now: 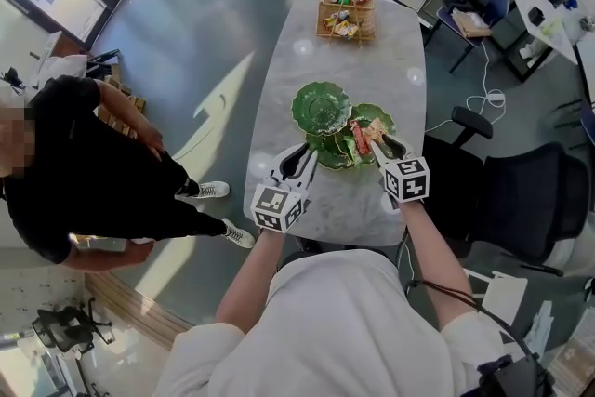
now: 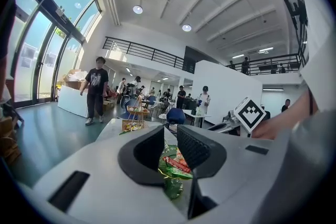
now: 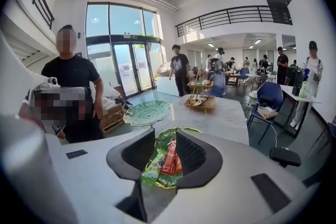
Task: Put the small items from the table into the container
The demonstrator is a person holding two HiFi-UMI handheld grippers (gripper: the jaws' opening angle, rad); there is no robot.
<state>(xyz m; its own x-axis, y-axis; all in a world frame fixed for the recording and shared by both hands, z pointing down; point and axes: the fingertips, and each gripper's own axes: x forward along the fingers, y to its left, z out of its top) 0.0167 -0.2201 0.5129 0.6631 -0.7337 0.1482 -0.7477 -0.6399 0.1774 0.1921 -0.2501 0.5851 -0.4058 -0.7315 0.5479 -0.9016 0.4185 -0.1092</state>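
Just right of the head view's centre, a red snack packet [image 1: 361, 141] lies in a green leaf-shaped dish [image 1: 376, 116] on the marble table [image 1: 372, 60]. In the right gripper view a green packet [image 3: 153, 165] lies touching its left side in the same dish.

The right gripper [image 1: 370, 138] hangs tilted down over these packets. Its jaws stand moderately apart; the packets show through the gap and the pads press on neither.

The left gripper [image 1: 309, 155], lower left of the dish, holds nothing, its jaws only narrowly parted. It is above a second green dish [image 1: 327, 153].

A larger green dish [image 1: 322, 107] sits just above and to the left. A wooden tiered basket [image 1: 347, 9] of small items stands at the table's far end, top centre. A person in black [image 1: 84, 163] stands at the left edge.
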